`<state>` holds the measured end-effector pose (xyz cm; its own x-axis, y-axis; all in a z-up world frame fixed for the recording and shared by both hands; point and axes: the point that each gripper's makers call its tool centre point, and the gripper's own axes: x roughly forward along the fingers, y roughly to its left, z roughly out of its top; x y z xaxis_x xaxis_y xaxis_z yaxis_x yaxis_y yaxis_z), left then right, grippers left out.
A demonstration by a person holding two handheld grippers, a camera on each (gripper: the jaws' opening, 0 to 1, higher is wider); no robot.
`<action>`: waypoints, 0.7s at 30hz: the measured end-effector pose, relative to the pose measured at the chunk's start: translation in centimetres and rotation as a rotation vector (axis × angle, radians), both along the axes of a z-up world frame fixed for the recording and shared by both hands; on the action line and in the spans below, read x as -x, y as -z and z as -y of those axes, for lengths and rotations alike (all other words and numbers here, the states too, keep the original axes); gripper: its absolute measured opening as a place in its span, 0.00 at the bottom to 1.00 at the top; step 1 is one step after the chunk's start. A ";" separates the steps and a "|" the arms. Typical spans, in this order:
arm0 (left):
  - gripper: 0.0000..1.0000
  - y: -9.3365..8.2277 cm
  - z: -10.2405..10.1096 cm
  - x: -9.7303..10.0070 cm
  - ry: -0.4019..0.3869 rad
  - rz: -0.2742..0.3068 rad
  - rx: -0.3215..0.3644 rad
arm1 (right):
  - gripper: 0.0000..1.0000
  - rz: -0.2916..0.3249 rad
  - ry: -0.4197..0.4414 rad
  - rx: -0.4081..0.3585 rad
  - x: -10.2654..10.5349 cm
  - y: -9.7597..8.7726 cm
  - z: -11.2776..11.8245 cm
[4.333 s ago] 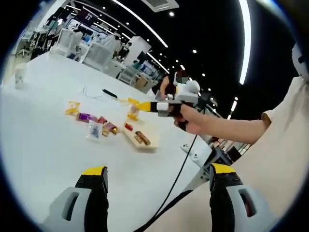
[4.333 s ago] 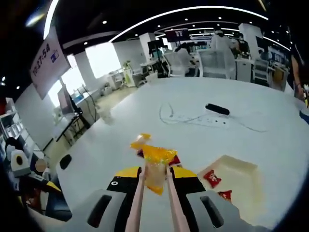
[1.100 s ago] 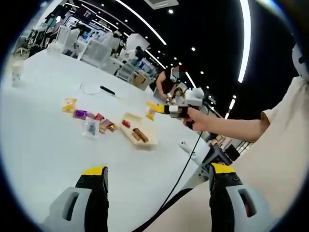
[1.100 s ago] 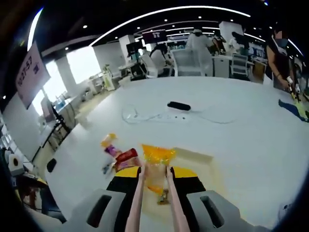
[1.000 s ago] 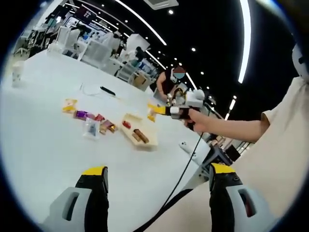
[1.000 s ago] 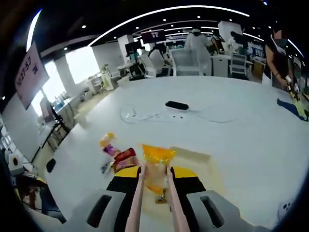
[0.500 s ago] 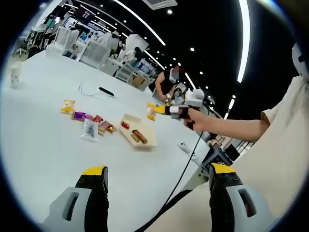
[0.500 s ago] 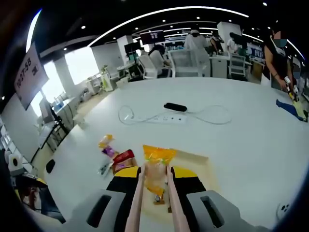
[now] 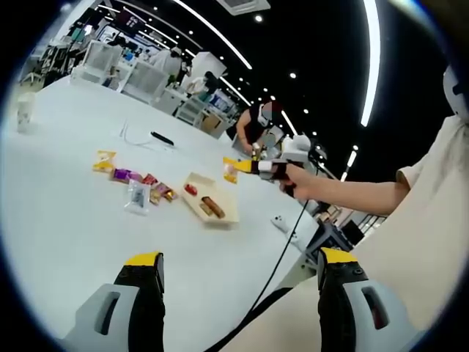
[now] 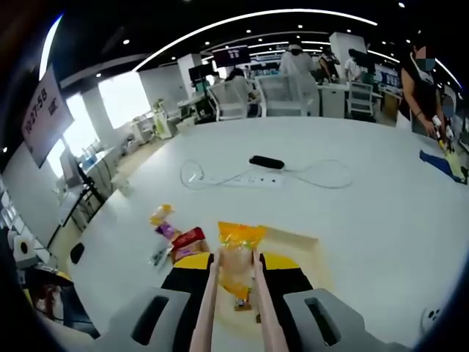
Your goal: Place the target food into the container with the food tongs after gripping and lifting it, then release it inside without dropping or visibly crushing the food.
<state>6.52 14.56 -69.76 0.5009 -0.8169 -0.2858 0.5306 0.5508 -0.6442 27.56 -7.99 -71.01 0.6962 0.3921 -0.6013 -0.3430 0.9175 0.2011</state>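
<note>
Since four seconds ago the right gripper point(image 9: 253, 167) has carried the yellow snack packet point(image 10: 239, 257) from above the loose snacks to above the shallow tray point(image 9: 210, 205); over the last half second almost nothing shifts. Seen from the right gripper view, the tongs point(image 10: 233, 312) are pinched narrow on the packet by the right gripper's jaws; the packet hangs over the tray, clear of the white table point(image 10: 352, 213), with packets lying in the tray beneath it. Other wrapped snacks point(image 9: 135, 187) lie just beside the tray; a power strip point(image 10: 242, 179) and a black remote point(image 10: 266, 162) lie farther back. The left gripper point(image 9: 240, 282) hovers near the table edge, jaws wide and holding nothing.
</note>
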 end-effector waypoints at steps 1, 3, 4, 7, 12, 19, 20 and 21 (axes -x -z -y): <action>0.86 0.0 0.0 0.0 0.000 -0.001 0.000 | 0.24 0.000 0.001 -0.001 0.0 0.0 0.0; 0.86 0.1 -0.1 0.0 -0.001 -0.002 -0.002 | 0.24 0.003 0.005 -0.003 -0.1 -0.1 0.1; 0.86 0.1 -0.1 0.0 -0.002 -0.002 -0.001 | 0.24 0.005 0.006 -0.003 -0.1 -0.1 0.1; 0.86 0.1 -0.2 0.0 -0.003 -0.002 -0.001 | 0.24 0.001 0.007 -0.011 -0.1 -0.2 0.1; 0.86 0.2 -0.1 0.0 -0.002 -0.003 0.003 | 0.24 0.001 0.007 -0.007 -0.1 -0.1 0.1; 0.86 0.4 0.0 0.1 -0.001 -0.008 0.005 | 0.25 0.000 0.015 -0.011 -0.1 0.0 0.1; 0.86 0.4 0.0 0.1 0.000 -0.008 0.006 | 0.25 -0.001 0.014 -0.011 -0.1 0.0 0.1; 0.86 0.4 0.0 0.1 0.002 -0.009 0.006 | 0.25 -0.002 0.016 -0.012 -0.1 0.0 0.1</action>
<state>6.39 14.59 -70.17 0.4969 -0.8194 -0.2858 0.5255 0.5462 -0.6523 27.64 -8.05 -71.05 0.7010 0.3884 -0.5981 -0.3282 0.9203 0.2129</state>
